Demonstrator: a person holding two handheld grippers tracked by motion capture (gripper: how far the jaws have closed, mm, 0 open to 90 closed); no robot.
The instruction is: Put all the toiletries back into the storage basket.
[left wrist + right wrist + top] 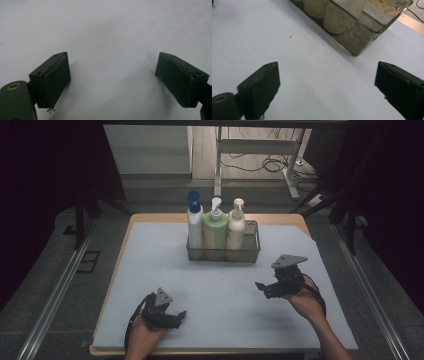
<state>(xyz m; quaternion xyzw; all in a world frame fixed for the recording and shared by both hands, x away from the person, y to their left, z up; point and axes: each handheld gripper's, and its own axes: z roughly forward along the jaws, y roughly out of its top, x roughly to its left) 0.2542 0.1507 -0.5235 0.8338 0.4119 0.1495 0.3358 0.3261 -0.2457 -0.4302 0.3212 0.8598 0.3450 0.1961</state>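
A dark wire mesh basket (252, 251) stands at the middle back of the white mat and holds three pump bottles: a white one with a blue cap (194, 222), a green one (215, 227) and a cream one (236, 225). My right gripper (262, 289) hovers in front and to the right of the basket, open, with nothing between its jaws. In the right gripper view (327, 85) the basket's near corner (354, 40) lies just ahead. My left gripper (179, 316) rests near the front left of the mat, open and empty, its jaws (112, 80) wide over bare mat.
The white mat (150, 270) covers a wooden table (150, 216) whose edge shows at the back. Metal rails (55, 295) run along both sides. A desk frame and cables (265, 165) stand on the floor beyond the table.
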